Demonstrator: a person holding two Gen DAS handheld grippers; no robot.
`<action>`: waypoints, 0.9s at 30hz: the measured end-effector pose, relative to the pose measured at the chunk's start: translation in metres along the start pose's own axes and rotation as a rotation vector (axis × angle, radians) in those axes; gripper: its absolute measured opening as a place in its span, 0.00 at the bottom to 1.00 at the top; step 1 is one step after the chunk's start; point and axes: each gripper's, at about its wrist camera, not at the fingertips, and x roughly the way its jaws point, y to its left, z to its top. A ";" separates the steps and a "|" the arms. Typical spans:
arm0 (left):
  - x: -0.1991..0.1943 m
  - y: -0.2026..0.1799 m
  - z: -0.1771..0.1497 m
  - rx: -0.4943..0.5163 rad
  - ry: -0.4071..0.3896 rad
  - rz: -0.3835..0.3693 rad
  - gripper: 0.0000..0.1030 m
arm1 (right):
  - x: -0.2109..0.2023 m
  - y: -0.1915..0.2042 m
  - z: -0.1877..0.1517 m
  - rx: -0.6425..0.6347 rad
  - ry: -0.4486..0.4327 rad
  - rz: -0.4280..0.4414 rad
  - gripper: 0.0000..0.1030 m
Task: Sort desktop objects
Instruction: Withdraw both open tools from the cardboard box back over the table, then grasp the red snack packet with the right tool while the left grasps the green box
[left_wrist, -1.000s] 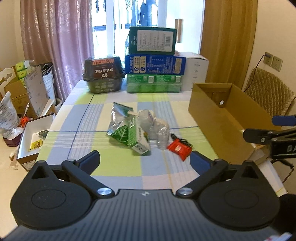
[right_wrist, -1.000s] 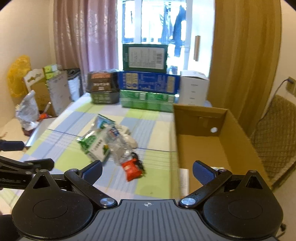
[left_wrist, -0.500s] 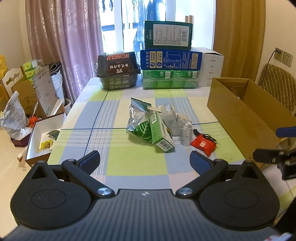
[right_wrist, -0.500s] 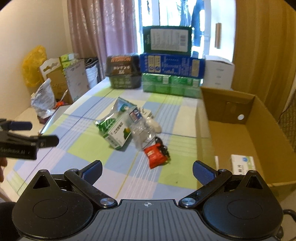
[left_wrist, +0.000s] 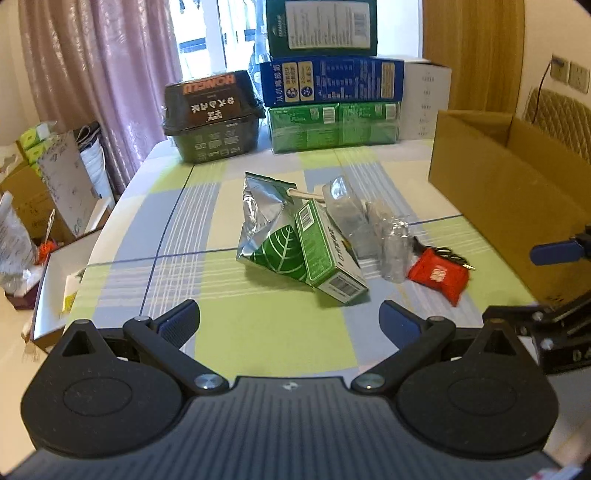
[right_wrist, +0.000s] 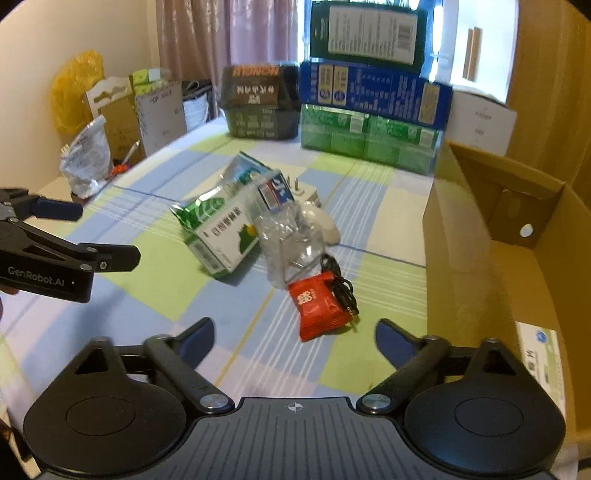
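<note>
A heap of small objects lies mid-table: a green box (left_wrist: 330, 251) (right_wrist: 225, 236), a silver-green foil bag (left_wrist: 266, 221), a crushed clear plastic bottle (left_wrist: 389, 236) (right_wrist: 291, 236), a red packet (left_wrist: 437, 275) (right_wrist: 319, 308) with a black cable (right_wrist: 341, 286), and a white mouse (right_wrist: 327, 223). My left gripper (left_wrist: 290, 319) hangs open just short of the green box, nothing between its fingers. My right gripper (right_wrist: 295, 336) is open too, with the red packet lying just beyond its fingertips. Each gripper shows at the edge of the other's view.
An open cardboard box (left_wrist: 509, 206) (right_wrist: 491, 258) stands at the table's right, holding a white-green carton (right_wrist: 541, 350). Stacked green, blue and white boxes (left_wrist: 332, 96) and a dark noodle pack (left_wrist: 212, 114) line the far edge. Bags and boxes sit on the floor at left (left_wrist: 44, 184).
Both grippers have moved forward and lower toward the heap, which now looks larger and closer. Both stayed open. Nothing on the table has moved.
</note>
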 end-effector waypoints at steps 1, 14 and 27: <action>0.006 -0.001 0.000 0.014 -0.003 -0.002 0.98 | 0.008 -0.002 0.000 -0.003 0.008 -0.002 0.80; 0.064 -0.008 0.006 0.078 -0.006 -0.070 0.90 | 0.072 -0.012 0.005 -0.099 0.027 0.018 0.53; 0.085 -0.037 0.008 0.245 -0.065 -0.097 0.86 | 0.086 -0.025 0.005 -0.024 0.076 0.020 0.30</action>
